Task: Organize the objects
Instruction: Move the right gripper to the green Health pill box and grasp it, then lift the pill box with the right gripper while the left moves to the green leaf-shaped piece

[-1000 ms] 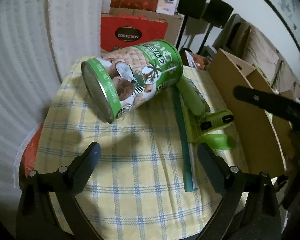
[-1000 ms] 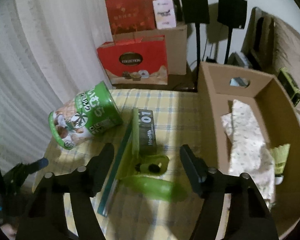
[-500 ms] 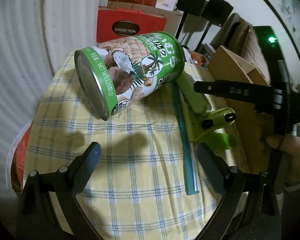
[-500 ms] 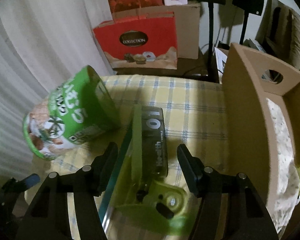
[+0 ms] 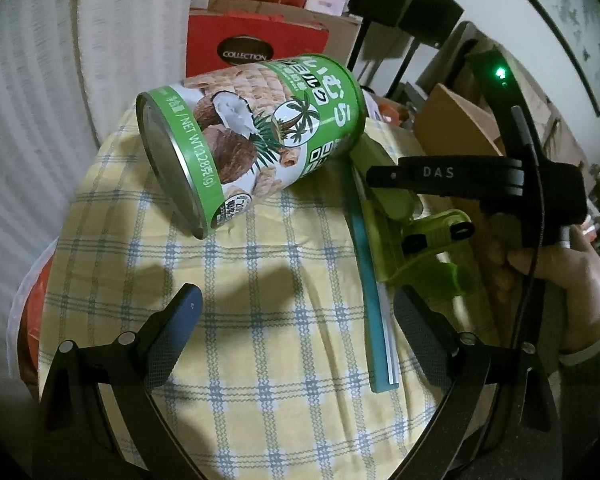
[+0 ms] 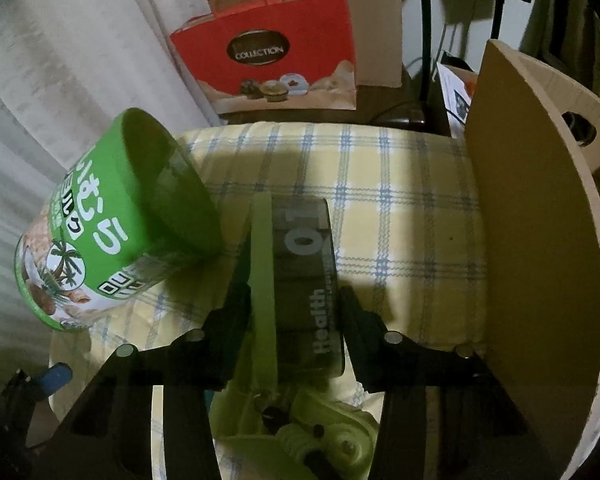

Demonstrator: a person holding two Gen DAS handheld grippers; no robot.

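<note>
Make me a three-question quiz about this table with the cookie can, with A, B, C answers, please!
1. Where does the green coconut cookie can lie?
A. inside the cardboard box
B. on its side on the checked tablecloth
C. upright on the floor

2. What colour is the bag marked COLLECTION?
A. red
B. blue
C. purple

3. How is the right gripper set?
A. far above the table
B. clamped on the can
C. its fingers either side of the green hand grip trainer

Answers:
1 B: the can's flat end faces sideways, and the tablecloth is under it.
2 A: its front is red above a picture of sweets.
3 C: one finger sits left of the hand grip trainer and one right; I cannot tell whether they touch it.
</note>
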